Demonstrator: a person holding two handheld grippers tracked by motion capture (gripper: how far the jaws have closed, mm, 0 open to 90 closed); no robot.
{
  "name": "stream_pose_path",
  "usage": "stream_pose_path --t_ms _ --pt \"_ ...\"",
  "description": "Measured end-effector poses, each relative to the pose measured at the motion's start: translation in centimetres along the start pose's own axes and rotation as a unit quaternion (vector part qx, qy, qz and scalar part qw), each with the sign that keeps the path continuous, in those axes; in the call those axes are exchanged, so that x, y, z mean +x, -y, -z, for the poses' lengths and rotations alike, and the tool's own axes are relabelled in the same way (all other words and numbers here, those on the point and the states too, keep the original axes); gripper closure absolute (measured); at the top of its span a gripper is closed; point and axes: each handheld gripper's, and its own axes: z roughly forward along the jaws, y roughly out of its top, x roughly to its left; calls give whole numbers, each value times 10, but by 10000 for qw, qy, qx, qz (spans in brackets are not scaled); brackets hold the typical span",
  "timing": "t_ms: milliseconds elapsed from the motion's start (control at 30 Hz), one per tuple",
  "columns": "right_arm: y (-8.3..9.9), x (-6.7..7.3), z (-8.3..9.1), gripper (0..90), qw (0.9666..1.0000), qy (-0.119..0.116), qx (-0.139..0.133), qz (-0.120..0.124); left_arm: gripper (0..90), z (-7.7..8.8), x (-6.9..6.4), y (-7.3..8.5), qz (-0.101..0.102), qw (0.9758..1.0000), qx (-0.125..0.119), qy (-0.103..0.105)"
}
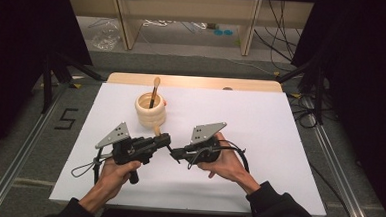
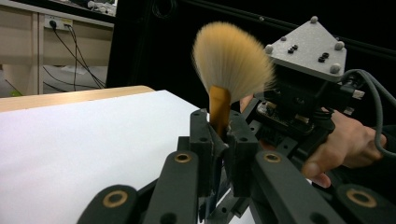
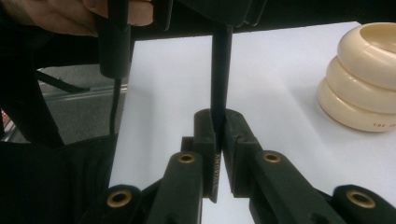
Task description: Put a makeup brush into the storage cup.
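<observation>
A makeup brush with a fan of tan bristles [image 2: 231, 58] and a gold ferrule stands between the jaws of my left gripper [image 2: 219, 126], which is shut on the ferrule end. Its thin black handle [image 3: 221, 65] runs down into my right gripper [image 3: 218, 123], shut on the handle's tip. In the high view the left gripper [image 1: 165, 138] and right gripper [image 1: 175, 152] meet nose to nose over the white sheet, just in front of a cream ribbed cup [image 1: 150, 112]. A second brush [image 1: 155, 89] stands upright in that cup.
The white sheet [image 1: 259, 142] covers the table, with bare room right and front. The cup [image 3: 364, 79] sits close to the right gripper's far right. Dark curtains flank the table, metal rails run along both sides, and cables lie on the floor behind.
</observation>
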Motion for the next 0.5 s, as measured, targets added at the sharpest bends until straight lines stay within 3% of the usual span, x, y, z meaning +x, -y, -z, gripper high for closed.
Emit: stream_pose_path --t_ms 200,500 --pt "0 1 0 856 10000 32 -40 -30 819 0 0 0 50 10000 -11 -16" --pt "-2 1 4 857 9995 17 -306 -126 792 -2 -1 2 -88 9999 113 55"
